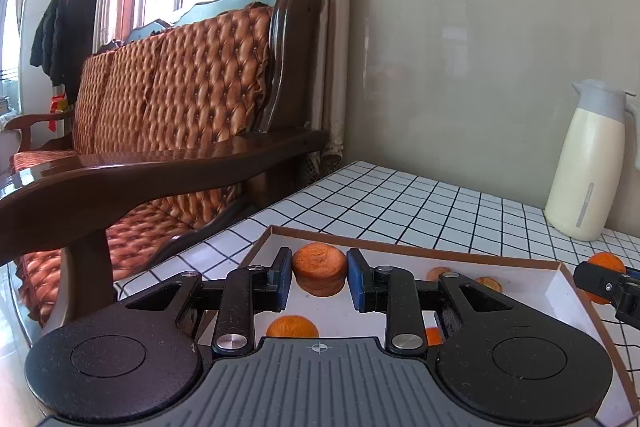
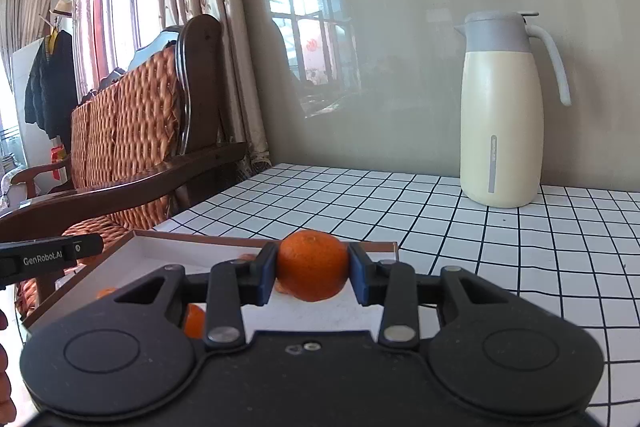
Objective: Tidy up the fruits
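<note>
Now my left gripper clamps an orange above the white box, my right gripper pinches another orange over its near-right corner, more fruit lying inside, checked table beneath.

Orange fruit, black-gridded white tablecloth, cream/grey jug.

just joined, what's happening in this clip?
A person is sorting oranges with handheld tongs, one in each hand. The left tongs are shut on an orange, and the right tongs are shut on another orange; both are held over a shallow cardboard box on the checked tablecloth. More oranges already lie in the box. A cream thermos jug stands behind by the wall.
</note>
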Demonstrator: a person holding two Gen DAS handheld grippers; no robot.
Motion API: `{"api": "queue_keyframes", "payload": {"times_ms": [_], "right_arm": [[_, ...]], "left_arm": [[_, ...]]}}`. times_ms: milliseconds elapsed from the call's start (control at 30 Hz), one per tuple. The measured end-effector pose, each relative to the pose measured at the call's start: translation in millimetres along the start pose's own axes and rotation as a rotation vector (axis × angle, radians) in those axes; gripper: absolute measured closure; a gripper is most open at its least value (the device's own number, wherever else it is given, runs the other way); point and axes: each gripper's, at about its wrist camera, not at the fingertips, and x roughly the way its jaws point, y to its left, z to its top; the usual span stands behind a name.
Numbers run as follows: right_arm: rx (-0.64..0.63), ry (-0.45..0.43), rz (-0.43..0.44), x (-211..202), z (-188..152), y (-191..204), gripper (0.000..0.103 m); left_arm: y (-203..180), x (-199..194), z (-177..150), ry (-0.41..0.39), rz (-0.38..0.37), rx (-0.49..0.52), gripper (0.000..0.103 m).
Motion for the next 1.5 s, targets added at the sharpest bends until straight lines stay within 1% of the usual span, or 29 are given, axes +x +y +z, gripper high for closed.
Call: {"api": "queue_keyframes", "payload": {"times_ms": [167, 233, 267, 300, 333, 367, 400, 433, 467, 533, 667, 833, 967, 1100, 1300, 1367, 1500], "right_arm": [[0.003, 0.020, -0.016, 18.1, 2.7, -1.9, 0.074], [0.000, 0.039, -0.032, 26.8, 3.6, -2.6, 0.072], [-0.010, 0.053, -0.044, 31.1, 4.3, -2.3, 0.057], [-0.009, 0.049, -0.067, 31.4, 4.6, -2.5, 0.023], [0.007, 0.016, -0.083, 26.4, 4.6, -3.6, 0.013], [0.021, -0.026, -0.086, 18.9, 4.1, -5.3, 0.008], [0.026, -0.051, -0.092, 13.0, 4.9, -5.4, 0.007], [0.031, -0.066, -0.096, 9.0, 7.1, -5.2, 0.006], [0.044, -0.080, -0.086, 4.8, 9.0, -6.7, 0.006], [0.075, -0.099, -0.053, -1.8, 12.3, -10.6, 0.006], [0.084, -0.110, -0.026, -12.5, 13.7, -13.6, 0.006], [0.076, -0.101, -0.015, -21.9, 13.0, -13.8, 0.006], [0.073, -0.090, -0.008, -31.2, 12.7, -13.3, 0.006], [0.048, -0.079, 0.006, -45.5, 12.1, -11.4, 0.006], [0.036, -0.084, 0.018, -81.7, 12.9, -9.3, 0.006], [0.044, -0.082, 0.026, -96.4, 13.4, -9.7, 0.006], [0.054, -0.081, 0.034, -132.4, 12.4, -9.4, 0.006]], "left_arm": [[1.0, 18.7, 1.7, 0.015, 0.007, -0.008, 0.073], [1.8, 27.3, 3.0, 0.018, 0.011, -0.016, 0.073], [1.5, 32.3, 3.8, 0.023, 0.011, -0.014, 0.073], [1.1, 37.7, 4.1, 0.028, 0.010, -0.009, 0.072], [1.5, 43.9, 3.9, 0.044, 0.012, -0.007, 0.051], [2.2, 47.5, 3.8, 0.073, 0.028, -0.018, 0.006], [2.6, 46.8, 4.6, 0.084, 0.050, -0.037, 0.001], [2.2, 40.0, 5.4, 0.043, 0.056, -0.046, 0.000], [0.1, 34.1, 7.5, 0.008, 0.060, -0.033, 0.000], [-4.5, 27.4, 12.5, -0.013, 0.081, 0.007, 0.000], [-3.3, 17.4, 12.7, -0.012, 0.078, 0.010, 0.000], [-4.3, 2.6, 11.9, -0.030, 0.094, 0.051, 0.000], [-5.5, -9.9, 13.6, -0.038, 0.096, 0.048, 0.000], [-9.5, -18.9, 16.7, -0.021, 0.094, 0.042, 0.000], [-12.7, -54.0, 15.1, -0.012, 0.083, 0.042, 0.000], [-13.5, -66.9, 16.1, -0.005, 0.068, 0.042, 0.000], [-15.1, -105.9, 17.6, -0.021, 0.051, 0.052, 0.000]]}}
